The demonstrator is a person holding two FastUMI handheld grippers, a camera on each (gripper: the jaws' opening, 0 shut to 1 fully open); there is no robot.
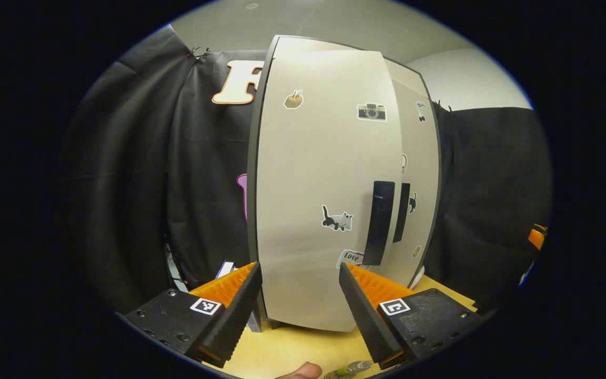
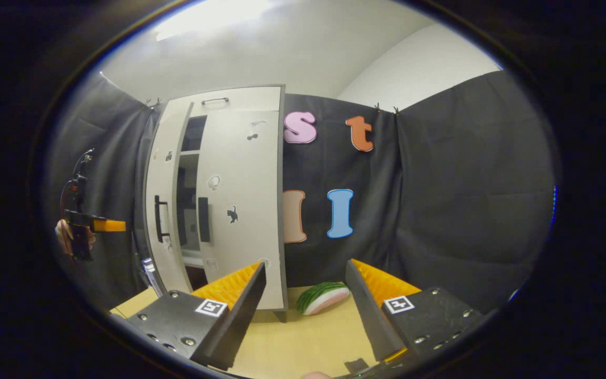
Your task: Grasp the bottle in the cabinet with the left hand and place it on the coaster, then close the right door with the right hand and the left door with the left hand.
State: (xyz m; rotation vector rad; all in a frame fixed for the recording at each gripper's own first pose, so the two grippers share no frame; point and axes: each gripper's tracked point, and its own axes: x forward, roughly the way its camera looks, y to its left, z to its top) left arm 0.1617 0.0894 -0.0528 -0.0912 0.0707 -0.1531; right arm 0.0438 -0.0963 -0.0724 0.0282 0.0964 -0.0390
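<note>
The white cabinet's left door (image 1: 324, 200) stands close in front of my left gripper (image 1: 299, 271), whose fingers are open and empty just short of the door's lower part. The door's black handle (image 1: 379, 221) lies to the upper right of the fingers. In the right gripper view the right door (image 2: 240, 210) looks shut, while the left door (image 2: 163, 210) stands ajar with a dark gap (image 2: 190, 205) between them. My right gripper (image 2: 305, 266) is open and empty, to the cabinet's right. A small clear and green thing (image 1: 349, 368), perhaps the bottle, lies at the left gripper view's bottom edge.
A watermelon-slice toy (image 2: 324, 297) lies on the wooden table (image 2: 303, 337) beside the cabinet's right corner. The left gripper (image 2: 108, 226), held by a hand, shows far left in the right gripper view. An orange part of the right gripper (image 1: 537, 237) shows at the far right.
</note>
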